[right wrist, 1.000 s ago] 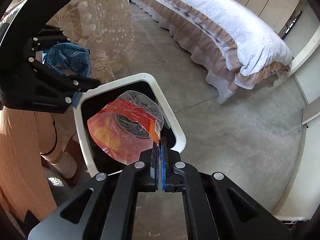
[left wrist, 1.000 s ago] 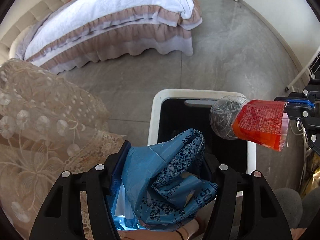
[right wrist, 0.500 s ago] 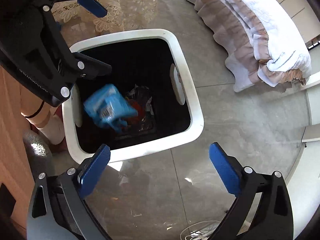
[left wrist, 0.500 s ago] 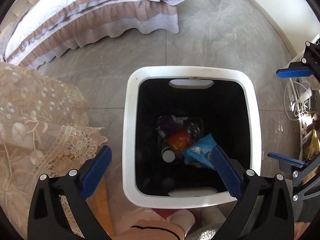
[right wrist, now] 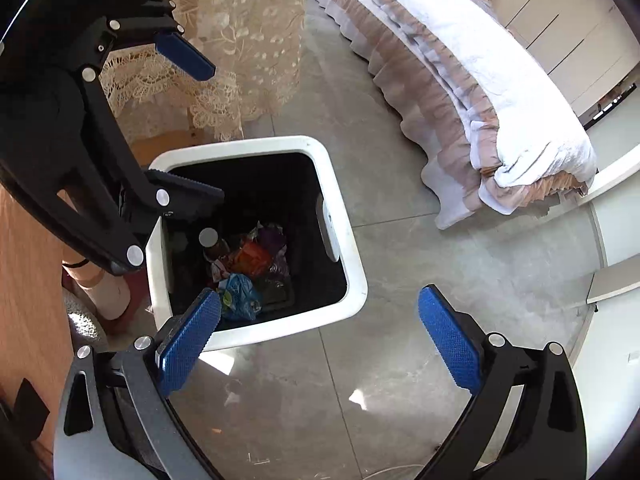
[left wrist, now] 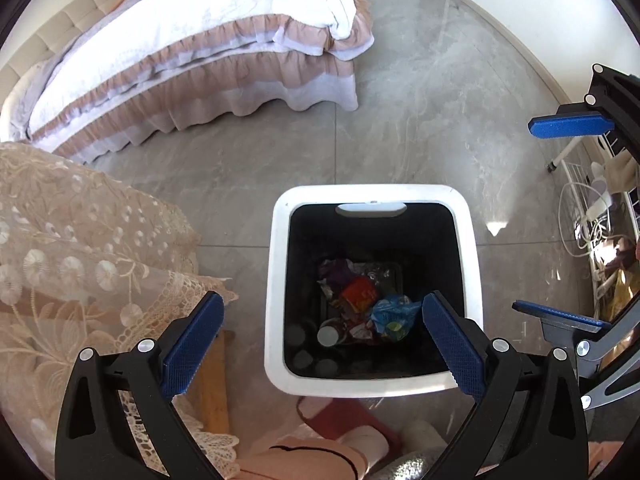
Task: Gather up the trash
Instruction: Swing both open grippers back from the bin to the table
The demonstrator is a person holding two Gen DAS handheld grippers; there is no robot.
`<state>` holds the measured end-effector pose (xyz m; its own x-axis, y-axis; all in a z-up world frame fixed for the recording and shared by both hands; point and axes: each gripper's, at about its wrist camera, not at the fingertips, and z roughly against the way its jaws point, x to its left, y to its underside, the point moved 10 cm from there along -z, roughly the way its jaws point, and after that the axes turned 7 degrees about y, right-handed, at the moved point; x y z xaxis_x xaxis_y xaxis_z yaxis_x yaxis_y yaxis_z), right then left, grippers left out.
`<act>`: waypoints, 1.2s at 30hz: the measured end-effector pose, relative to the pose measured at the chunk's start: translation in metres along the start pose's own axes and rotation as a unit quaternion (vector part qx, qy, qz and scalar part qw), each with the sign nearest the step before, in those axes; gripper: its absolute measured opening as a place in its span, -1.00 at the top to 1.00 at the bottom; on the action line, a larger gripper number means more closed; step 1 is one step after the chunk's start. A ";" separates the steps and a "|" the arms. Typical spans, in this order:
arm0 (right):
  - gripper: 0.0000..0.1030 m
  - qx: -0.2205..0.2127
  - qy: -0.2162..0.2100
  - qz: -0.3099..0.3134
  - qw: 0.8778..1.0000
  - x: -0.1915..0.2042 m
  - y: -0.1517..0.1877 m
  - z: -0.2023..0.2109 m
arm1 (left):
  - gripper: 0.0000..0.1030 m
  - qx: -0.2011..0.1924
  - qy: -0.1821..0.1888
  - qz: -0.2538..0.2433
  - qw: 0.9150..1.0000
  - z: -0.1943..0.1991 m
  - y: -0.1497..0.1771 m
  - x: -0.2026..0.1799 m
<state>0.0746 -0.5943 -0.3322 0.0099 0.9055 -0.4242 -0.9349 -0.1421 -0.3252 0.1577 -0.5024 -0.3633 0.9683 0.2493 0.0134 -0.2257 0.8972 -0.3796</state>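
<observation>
A white-rimmed trash bin (left wrist: 276,288) (right wrist: 348,240) with a black inside stands on the grey floor. At its bottom lie a crumpled blue wrapper (left wrist: 390,316) (right wrist: 240,294), an orange-red packet (left wrist: 358,294) (right wrist: 252,256), clear plastic and other scraps. My left gripper (left wrist: 320,340) hangs open above the bin with nothing between its blue pads. My right gripper (right wrist: 320,336) is open and empty too, over the bin's near edge and the floor. The right gripper (left wrist: 560,220) shows at the right edge of the left wrist view, and the left gripper (right wrist: 192,128) at the upper left of the right wrist view.
A bed (left wrist: 192,52) (right wrist: 480,60) with a white cover and frilled skirt stands beyond the bin. A lace tablecloth (left wrist: 80,248) (right wrist: 240,40) hangs beside it. A person's legs and slippers (left wrist: 340,432) are right at the bin. A white wire rack (left wrist: 592,208) stands at right.
Both grippers let go: the blue wrapper and the orange packet with clear plastic dropped into the bin. Both sets of jaws went from shut to wide open.
</observation>
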 end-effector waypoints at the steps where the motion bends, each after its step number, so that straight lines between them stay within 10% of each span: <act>1: -0.91 -0.011 0.005 -0.002 1.000 -0.004 -0.004 0.008 | -0.90 -0.007 -0.003 0.001 1.000 0.007 -0.001 0.000; 9: -0.91 -0.091 0.031 -0.044 0.994 -0.016 -0.034 0.065 | -0.90 -0.068 -0.028 0.047 0.996 0.078 0.002 0.012; 18: -0.91 -0.198 -0.003 -0.107 0.974 -0.013 -0.093 0.140 | -0.90 -0.154 -0.143 0.091 0.973 0.185 0.032 0.045; 36: -0.91 -0.305 -0.145 -0.095 0.936 0.120 -0.226 0.217 | -0.90 -0.193 -0.283 0.312 0.886 0.300 0.187 0.169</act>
<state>0.2102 -0.3670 -0.1262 -0.0244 0.9956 -0.0908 -0.5479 -0.0893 -0.8318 0.2474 -0.1835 -0.1548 0.4348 0.8939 0.1094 -0.5402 0.3561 -0.7624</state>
